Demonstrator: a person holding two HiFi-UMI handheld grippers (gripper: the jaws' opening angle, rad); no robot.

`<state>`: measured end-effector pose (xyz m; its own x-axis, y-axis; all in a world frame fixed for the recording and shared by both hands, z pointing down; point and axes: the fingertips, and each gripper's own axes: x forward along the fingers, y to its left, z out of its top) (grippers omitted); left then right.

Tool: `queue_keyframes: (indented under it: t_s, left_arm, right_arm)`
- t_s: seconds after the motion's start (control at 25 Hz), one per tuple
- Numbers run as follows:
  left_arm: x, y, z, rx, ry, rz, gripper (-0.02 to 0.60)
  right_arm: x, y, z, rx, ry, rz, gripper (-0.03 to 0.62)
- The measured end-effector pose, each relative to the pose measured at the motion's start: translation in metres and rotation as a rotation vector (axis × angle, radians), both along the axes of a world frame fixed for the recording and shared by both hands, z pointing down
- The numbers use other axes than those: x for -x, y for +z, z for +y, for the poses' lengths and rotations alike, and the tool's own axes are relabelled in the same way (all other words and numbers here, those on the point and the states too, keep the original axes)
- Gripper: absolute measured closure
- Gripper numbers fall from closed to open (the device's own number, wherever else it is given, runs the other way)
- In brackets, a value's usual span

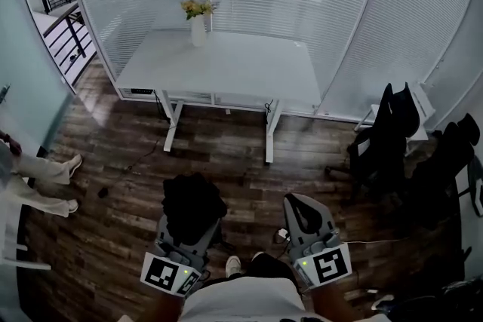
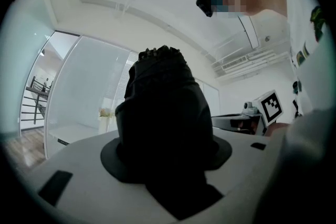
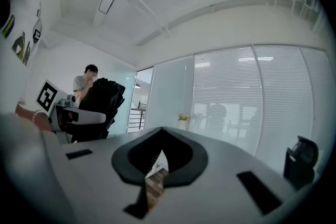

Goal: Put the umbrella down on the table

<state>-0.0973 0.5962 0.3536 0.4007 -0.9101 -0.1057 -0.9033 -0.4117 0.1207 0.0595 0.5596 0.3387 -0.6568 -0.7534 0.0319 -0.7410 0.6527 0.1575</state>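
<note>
A black folded umbrella (image 1: 194, 201) stands bundled between the jaws of my left gripper (image 1: 190, 231), which is shut on it, low in the head view and well short of the table. In the left gripper view the umbrella (image 2: 165, 107) fills the middle and hides the fingertips of the left gripper (image 2: 167, 168). The right gripper view shows the umbrella (image 3: 103, 98) off to the left. My right gripper (image 1: 305, 216) is held beside it, jaws nearly together with nothing between them; only a thin slit of floor shows in the right gripper (image 3: 156, 168). The white table (image 1: 226, 70) stands ahead.
A white vase of yellow flowers (image 1: 198, 20) stands at the table's far edge. Glass walls with blinds (image 1: 339, 4) close off the back. Black chairs (image 1: 386, 138) stand at the right. A person's legs (image 1: 41, 176) show at the left on the wooden floor (image 1: 226, 154).
</note>
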Motion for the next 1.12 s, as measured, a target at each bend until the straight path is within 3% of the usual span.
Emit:
queue_keyframes:
  t_s: [0.52, 1.12]
  left_arm:
    - [0.01, 0.003, -0.079, 0.004, -0.014, 0.005, 0.337]
    - [-0.057, -0.005, -0.274, 0.005, -0.01, 0.011, 0.337]
  right_arm:
    - [0.011, 0.01, -0.084, 0.013, -0.015, -0.006, 0.585]
    - [-0.062, 0.006, -0.273, 0.018, -0.002, -0.023, 0.585]
